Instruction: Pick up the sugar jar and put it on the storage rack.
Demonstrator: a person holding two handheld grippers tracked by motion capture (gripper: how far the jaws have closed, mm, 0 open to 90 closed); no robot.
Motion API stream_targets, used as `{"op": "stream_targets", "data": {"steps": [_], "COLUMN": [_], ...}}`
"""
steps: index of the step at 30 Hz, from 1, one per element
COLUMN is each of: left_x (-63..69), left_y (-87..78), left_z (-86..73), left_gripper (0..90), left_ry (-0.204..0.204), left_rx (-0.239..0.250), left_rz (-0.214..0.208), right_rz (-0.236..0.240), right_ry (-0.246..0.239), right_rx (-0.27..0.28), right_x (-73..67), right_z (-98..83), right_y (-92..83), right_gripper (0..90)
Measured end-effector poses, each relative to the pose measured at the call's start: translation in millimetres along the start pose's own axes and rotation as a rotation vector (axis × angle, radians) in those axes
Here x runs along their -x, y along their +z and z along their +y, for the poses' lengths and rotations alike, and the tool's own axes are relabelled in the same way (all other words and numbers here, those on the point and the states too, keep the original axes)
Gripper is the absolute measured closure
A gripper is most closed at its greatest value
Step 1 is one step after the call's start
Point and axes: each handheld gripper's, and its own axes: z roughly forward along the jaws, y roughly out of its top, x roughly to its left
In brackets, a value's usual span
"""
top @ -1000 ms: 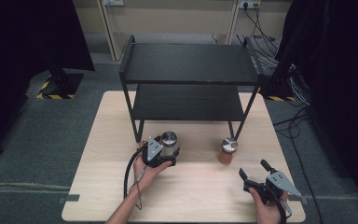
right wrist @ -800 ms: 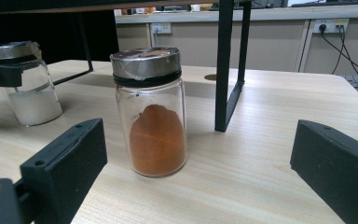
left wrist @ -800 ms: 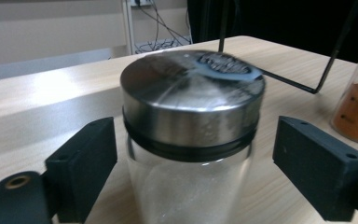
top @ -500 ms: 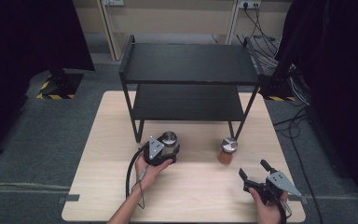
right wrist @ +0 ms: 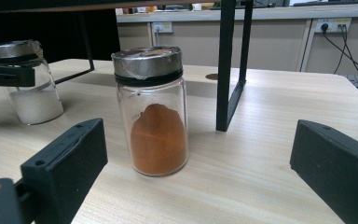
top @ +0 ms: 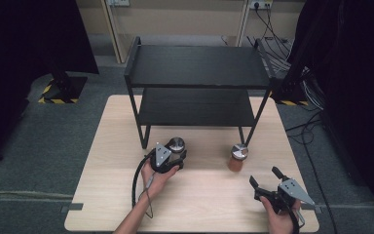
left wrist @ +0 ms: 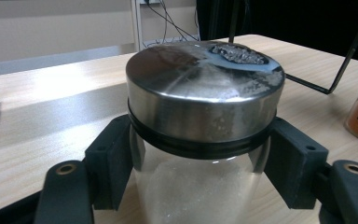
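Left hand (top: 157,176): comes in from the bottom edge of the high view, wrapped round the body of its tool, a cable looping back beside the wrist.
Left gripper (top: 175,155): jaws have just been closing and now press on the glass of the white-powder jar from both sides, just under the lid's black ring; the left gripper view shows a pad (left wrist: 114,161) against each flank of the glass.
White-powder jar (left wrist: 200,140): upright between the left gripper's jaws, standing on the table; clear glass, brushed steel lid, white powder in the lower part. Just ahead of the tool's body, near the rack's front left leg.
Table (top: 209,195): pale wood top, under both tools and both jars.
Rack (top: 197,68): black, two shelves, standing on the table beyond both grippers; its front legs come down close behind the jars.
Orange-powder jar (right wrist: 151,109): upright on the table, well ahead of the right gripper's jaws and roughly centred between them, touched by neither; steel lid, orange-brown powder filling the lower half. Just beside the rack's front right leg; well apart from the left gripper.
Right gripper (top: 264,177): jaws spread wide with nothing between them, pointed up-table toward the orange-powder jar; grey plate on top.
Right hand (top: 281,214): holds that tool at the near right corner of the table.
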Motion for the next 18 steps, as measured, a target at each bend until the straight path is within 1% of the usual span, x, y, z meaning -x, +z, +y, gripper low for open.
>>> {"op": "stream_targets", "data": {"steps": [3, 5, 9, 14, 18], "left_x": [-0.7, -2.3, -2.1, 0.7, 2.5], "left_y": [0.0, -1.0, -3.3, -11.1, -20.6], "left_z": [0.1, 0.9, 1.7, 4.3, 7.7], "left_gripper": [30.9, 31.0, 31.0, 31.0, 31.0], "left_ry": [-0.002, -0.016, -0.011, 0.006, 0.007], "left_rx": [0.000, -0.002, 0.001, 0.030, 0.063], "left_rz": [-0.001, -0.005, -0.010, -0.016, -0.019], "right_rz": [0.000, 0.000, 0.001, 0.000, -0.001], "right_ry": [0.000, 0.001, -0.001, -0.003, -0.003], "right_rx": [0.001, 0.001, -0.001, -0.002, -0.002], "right_x": [0.1, 0.2, 0.0, -0.4, -0.5], "right_z": [-0.1, -0.1, 0.2, 0.4, 0.4], "right_y": [0.0, 0.0, 0.1, 0.3, 0.3], "right_gripper": [4.1, 4.1, 4.3, 4.4, 4.4]}}
